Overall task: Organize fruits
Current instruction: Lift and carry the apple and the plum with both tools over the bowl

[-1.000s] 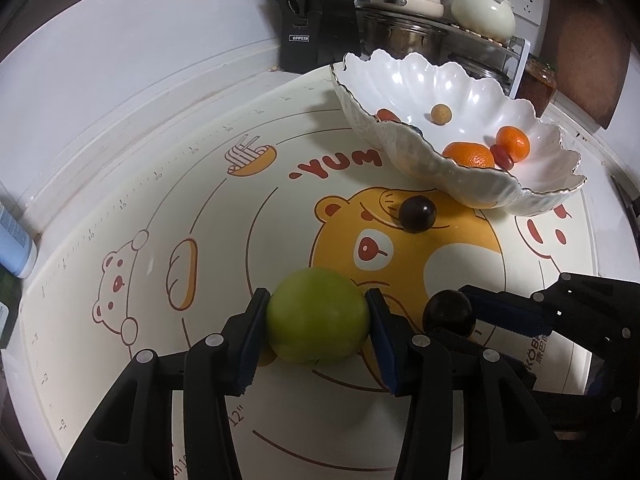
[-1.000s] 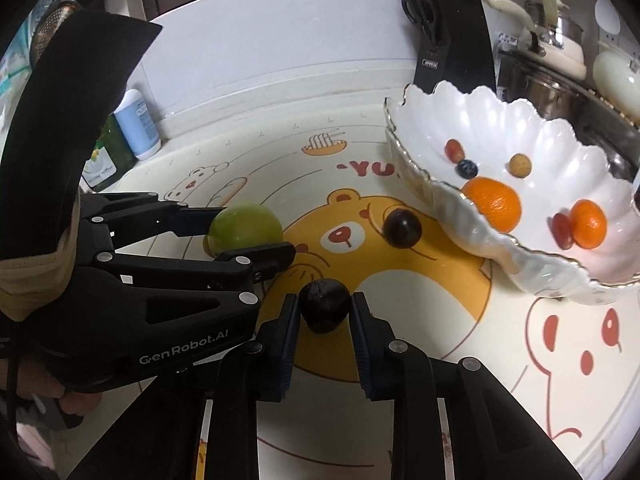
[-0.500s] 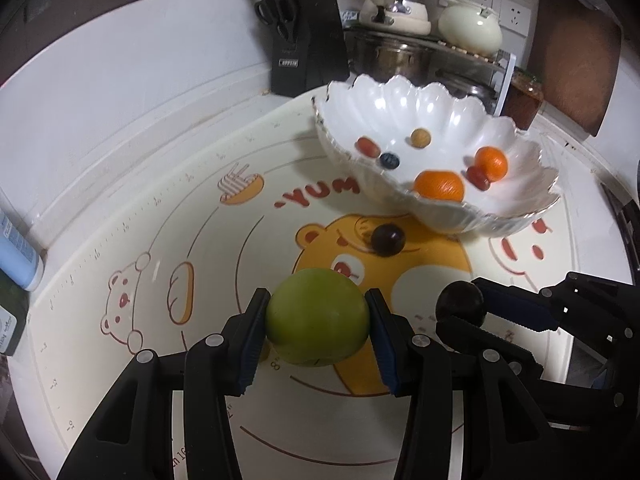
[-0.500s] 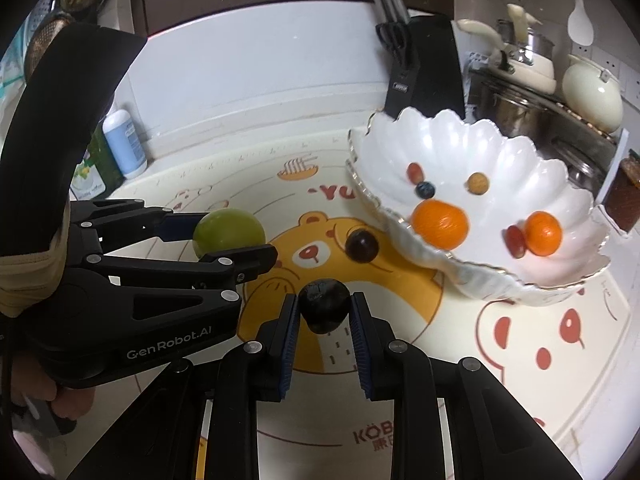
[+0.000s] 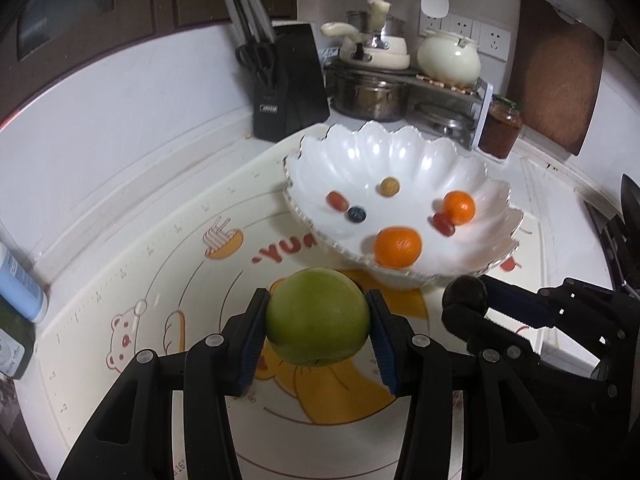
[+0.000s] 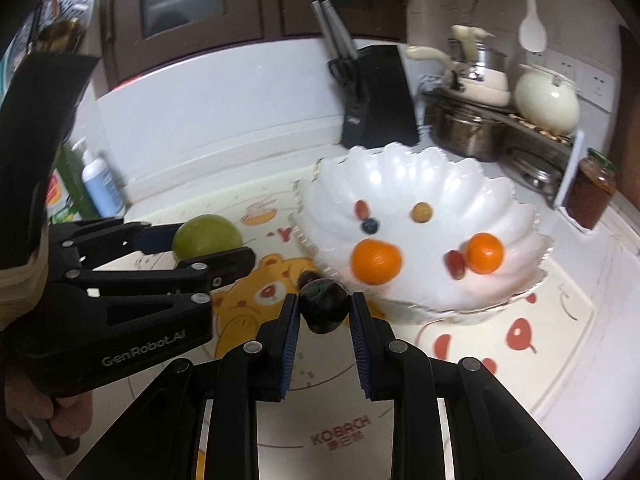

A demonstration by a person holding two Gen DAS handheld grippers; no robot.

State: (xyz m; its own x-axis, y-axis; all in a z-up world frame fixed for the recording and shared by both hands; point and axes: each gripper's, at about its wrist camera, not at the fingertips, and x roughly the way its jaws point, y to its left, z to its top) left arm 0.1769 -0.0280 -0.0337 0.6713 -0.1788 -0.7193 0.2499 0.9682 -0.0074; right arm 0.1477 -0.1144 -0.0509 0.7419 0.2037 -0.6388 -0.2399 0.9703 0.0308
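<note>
- Left gripper [image 5: 318, 320] is clamped on a green apple [image 5: 317, 317], one blue pad on each side, and the apple is up off the mat [image 5: 132, 264], just short of the bowl's near rim.
- Right gripper [image 6: 325, 308] is pinched narrow around a dark plum [image 6: 323, 305], also lifted, right in front of the bowl.
- The two grippers sit side by side, apple on the left, plum on the right, not touching as far as I can see.
- White scalloped bowl [image 5: 404, 160] sits toward the back right part of the mat. Inside: two oranges [image 5: 398, 247], a blueberry [image 5: 356, 214], a small yellowish round fruit [image 5: 389, 186] and a couple of reddish oval ones [image 5: 336, 201].
- One more dark fruit [image 6: 307, 278] lies on the mat by the bowl's base, mostly hidden behind the held plum.
- Knife block [image 5: 287, 84] stands at the back edge of the worktop, pots and a kettle on a rack to its right, and a red-filled jar [image 5: 500, 127] beside that.
</note>
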